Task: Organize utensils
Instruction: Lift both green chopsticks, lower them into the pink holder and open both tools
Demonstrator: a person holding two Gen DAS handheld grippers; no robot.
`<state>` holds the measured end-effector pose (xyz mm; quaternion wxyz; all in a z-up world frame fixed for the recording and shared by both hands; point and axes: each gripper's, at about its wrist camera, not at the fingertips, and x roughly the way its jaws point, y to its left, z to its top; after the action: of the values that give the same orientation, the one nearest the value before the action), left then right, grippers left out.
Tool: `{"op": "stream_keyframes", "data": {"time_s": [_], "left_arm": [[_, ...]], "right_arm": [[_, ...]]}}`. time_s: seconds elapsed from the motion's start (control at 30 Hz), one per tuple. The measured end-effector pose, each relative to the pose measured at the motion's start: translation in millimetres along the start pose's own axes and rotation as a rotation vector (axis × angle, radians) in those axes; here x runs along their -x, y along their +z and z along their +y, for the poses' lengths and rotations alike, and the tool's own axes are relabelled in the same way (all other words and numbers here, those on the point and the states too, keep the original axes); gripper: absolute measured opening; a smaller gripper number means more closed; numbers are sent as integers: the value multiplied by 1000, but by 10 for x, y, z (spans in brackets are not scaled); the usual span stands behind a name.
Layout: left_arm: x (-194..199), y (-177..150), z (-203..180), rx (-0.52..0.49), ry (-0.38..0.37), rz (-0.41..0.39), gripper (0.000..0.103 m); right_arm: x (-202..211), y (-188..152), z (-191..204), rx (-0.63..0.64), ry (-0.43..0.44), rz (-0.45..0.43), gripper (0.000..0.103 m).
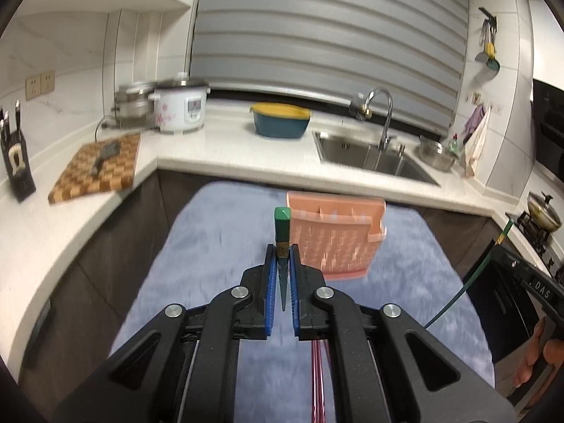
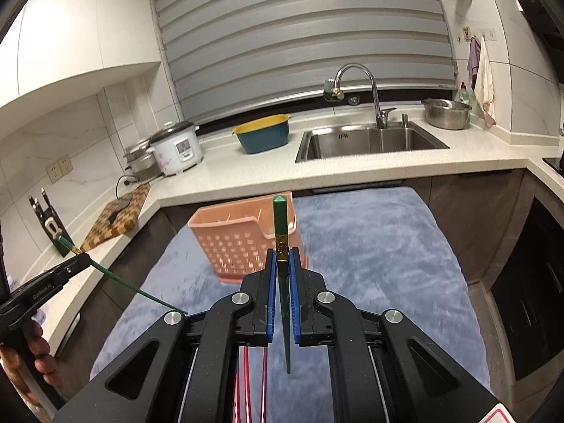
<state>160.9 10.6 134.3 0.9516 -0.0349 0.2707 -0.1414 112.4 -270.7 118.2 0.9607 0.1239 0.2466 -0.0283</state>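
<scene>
Each of your grippers holds one slender dark green chopstick with a gold band and a blunt square top. In the left wrist view, the left gripper (image 1: 282, 257) has its blue-padded jaws closed narrowly on the left chopstick (image 1: 282, 224), which stands nearly upright with its thick end up and its thin tip down between the pads. In the right wrist view, the right gripper (image 2: 282, 259) is likewise clamped on the right chopstick (image 2: 280, 222), whose pointed tip hangs below the jaws.

Just beyond both grippers stands the pink perforated plastic utensil basket (image 1: 338, 239), upright, with dividers inside. It sits on the soft blue-grey fleece cloth (image 1: 211, 232) covering the table. The cloth is bare to either side of the basket and in front of it. Red thin sticks (image 2: 246, 380) show under each gripper, partly hidden.

The far edge of the cloth meets dark cabinet fronts under a pale stone counter (image 2: 352, 172). The counter wraps along the left side too, carrying a checkered wooden cutting board (image 1: 98, 165). A steel sink (image 2: 370, 141) lies behind the basket, to the right.
</scene>
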Motion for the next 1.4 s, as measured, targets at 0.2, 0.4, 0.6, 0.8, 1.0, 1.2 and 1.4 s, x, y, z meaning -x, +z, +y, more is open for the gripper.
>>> {"op": "stream_keyframes", "data": {"time_s": [0.2, 0.4, 0.6, 0.8, 1.0, 1.2, 1.4], "left_arm": [[-107, 570, -57, -7, -16, -101, 7], [-338, 975, -95, 0, -46, -155, 7], [-811, 1026, -97, 11, -53, -98, 7], [-1166, 826, -67, 4, -48, -20, 7], [-1351, 692, -8, 18, -39, 27, 7], [-1390, 648, 19, 35, -19, 47, 14], [-1287, 626, 74, 63, -2, 32, 42]], "right_arm": [[-192, 541, 13, -55, 66, -88, 7], [-401, 1063, 164, -74, 93, -188, 7], [-856, 1241, 322, -79, 88, -190, 7], [-1355, 1016, 400, -47, 62, -92, 7], [-1686, 795, 380, -38, 32, -9, 7], [-1806, 711, 355, -42, 9, 20, 13], [-1634, 710, 291, -50, -7, -7, 31]]}}
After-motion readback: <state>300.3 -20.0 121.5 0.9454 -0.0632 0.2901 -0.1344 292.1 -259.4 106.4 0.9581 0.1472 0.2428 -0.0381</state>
